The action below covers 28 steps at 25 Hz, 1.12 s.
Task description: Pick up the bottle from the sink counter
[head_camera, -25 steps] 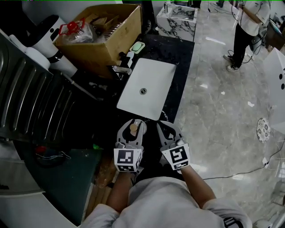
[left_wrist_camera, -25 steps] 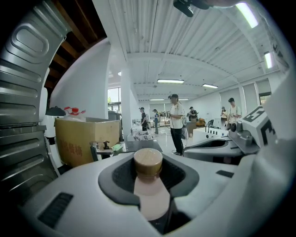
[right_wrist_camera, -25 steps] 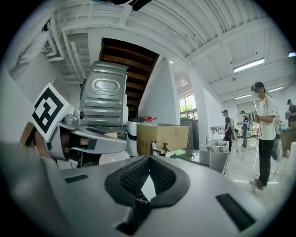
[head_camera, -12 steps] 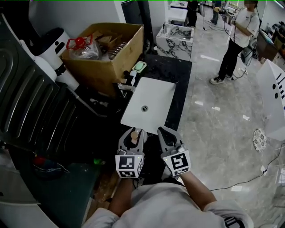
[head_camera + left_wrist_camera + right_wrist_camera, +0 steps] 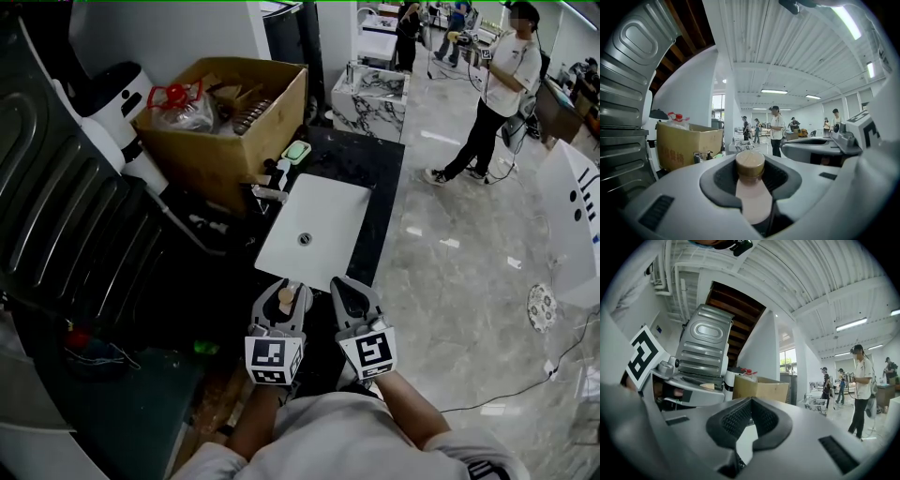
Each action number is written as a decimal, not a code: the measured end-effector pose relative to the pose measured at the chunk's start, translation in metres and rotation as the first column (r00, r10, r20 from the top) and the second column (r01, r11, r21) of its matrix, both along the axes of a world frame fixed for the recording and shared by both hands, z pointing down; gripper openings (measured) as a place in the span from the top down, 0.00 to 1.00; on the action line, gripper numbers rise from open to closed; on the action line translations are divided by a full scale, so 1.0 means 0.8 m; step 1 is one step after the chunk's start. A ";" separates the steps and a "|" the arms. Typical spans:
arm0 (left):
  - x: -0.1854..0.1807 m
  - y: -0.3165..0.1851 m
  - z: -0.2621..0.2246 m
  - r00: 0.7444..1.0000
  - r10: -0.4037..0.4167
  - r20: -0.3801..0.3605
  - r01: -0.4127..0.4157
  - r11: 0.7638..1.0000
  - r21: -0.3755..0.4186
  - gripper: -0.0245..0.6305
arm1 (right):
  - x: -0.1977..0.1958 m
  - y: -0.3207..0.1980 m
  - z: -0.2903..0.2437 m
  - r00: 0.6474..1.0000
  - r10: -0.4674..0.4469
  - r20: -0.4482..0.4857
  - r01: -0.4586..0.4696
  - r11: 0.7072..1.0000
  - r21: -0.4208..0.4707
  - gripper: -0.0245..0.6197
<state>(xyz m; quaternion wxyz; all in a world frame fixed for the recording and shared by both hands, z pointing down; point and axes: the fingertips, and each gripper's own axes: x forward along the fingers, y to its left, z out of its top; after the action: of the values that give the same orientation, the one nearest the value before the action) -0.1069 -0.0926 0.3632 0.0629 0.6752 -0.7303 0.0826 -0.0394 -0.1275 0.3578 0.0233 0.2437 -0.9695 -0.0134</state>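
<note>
Bottle (image 5: 751, 194) with a tan cap and pale pink body is gripped at its neck between the jaws of the left gripper (image 5: 281, 289) – held upright just past the near end of the white sink (image 5: 328, 202) set in the dark counter (image 5: 380, 178). The right gripper (image 5: 345, 287) is carried close beside it, its jaws pressed together with nothing between them. A cardboard box (image 5: 220, 150) is seen at the counter's far left – a person (image 5: 492, 98) is pictured standing on the marble floor beyond.
</note>
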 end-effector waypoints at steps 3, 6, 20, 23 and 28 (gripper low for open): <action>0.000 0.003 0.003 1.000 0.001 0.001 -0.001 1.000 -0.004 0.77 | -0.001 0.003 0.000 1.000 -0.001 -0.003 0.001 1.000 0.006 0.95; 0.000 0.005 0.003 1.000 0.005 0.002 -0.005 1.000 -0.004 0.77 | -0.001 0.003 0.002 1.000 0.004 -0.016 -0.004 1.000 0.023 0.95; -0.001 0.006 0.006 1.000 0.029 -0.006 -0.029 1.000 0.004 0.77 | -0.003 0.006 -0.001 0.999 0.029 -0.033 -0.028 0.999 0.030 0.95; -0.004 0.004 0.007 0.999 0.034 -0.014 -0.034 0.999 0.006 0.77 | -0.007 0.006 0.000 0.999 0.028 -0.030 -0.027 1.000 0.015 0.95; 0.001 0.000 0.013 0.998 0.056 -0.032 -0.056 0.998 0.005 0.77 | -0.006 0.006 0.002 0.998 0.040 -0.041 -0.040 0.999 0.008 0.95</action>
<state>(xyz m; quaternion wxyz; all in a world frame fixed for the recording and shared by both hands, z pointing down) -0.1064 -0.0923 0.3732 0.0710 0.6967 -0.7102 0.0720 -0.0441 -0.1230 0.3594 0.0428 0.2628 -0.9637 -0.0216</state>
